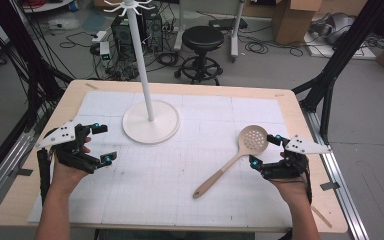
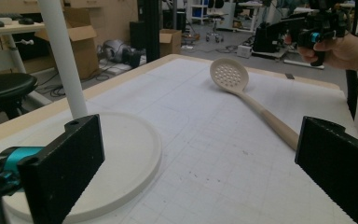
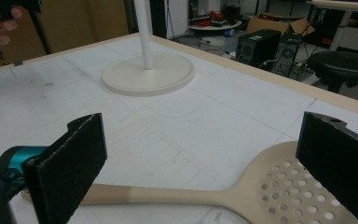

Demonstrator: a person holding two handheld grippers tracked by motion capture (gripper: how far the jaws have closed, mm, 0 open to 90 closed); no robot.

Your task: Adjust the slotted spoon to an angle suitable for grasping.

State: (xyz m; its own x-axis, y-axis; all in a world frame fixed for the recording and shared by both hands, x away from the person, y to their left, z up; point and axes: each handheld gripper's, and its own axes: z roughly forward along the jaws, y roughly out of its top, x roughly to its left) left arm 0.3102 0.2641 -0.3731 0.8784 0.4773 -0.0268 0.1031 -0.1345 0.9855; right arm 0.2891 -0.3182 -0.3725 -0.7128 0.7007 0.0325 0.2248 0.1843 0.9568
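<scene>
**Right gripper view: lining up on the spoon**

My right gripper (image 3: pixel 200 154) stands wide open, holding nothing; the slotted spoon (image 3: pixel 261 191) lies flat on the table just below and ahead of my jaws. I judge this the approach; next I lower and close on its handle.

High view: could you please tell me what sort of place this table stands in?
Most likely a robotics lab or workshop: cardboard boxes, a computer tower with loose cables on the floor, and a black stool behind the table.
</scene>
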